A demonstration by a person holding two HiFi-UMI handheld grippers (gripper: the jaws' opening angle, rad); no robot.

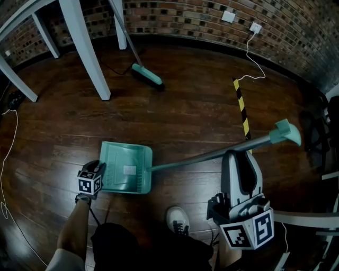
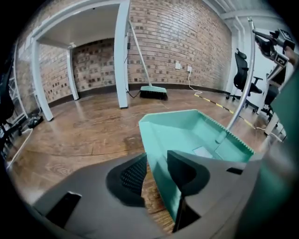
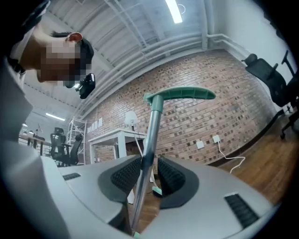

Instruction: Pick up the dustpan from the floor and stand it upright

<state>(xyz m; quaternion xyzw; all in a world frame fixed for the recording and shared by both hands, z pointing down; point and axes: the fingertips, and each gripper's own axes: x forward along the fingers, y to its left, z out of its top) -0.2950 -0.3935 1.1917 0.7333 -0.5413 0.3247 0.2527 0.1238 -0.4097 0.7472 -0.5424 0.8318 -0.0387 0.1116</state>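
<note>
Fingers (image 3: 122, 176) of your right gripper (image 3: 148, 172) clamp the dustpan handle (image 3: 153, 121) | your left gripper (image 2: 156, 162) fingers wide, astride the dustpan (image 2: 187, 130) wall | dustpan on floor (image 1: 185, 116).

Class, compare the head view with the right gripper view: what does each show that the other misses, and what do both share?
Head view only: the pan on the floor, the left gripper at its edge, a shoe, striped tape. Right gripper view only: a ceiling light, and the pole between the right gripper's pads. Both: right gripper, pole, green handle, brick wall.
</note>
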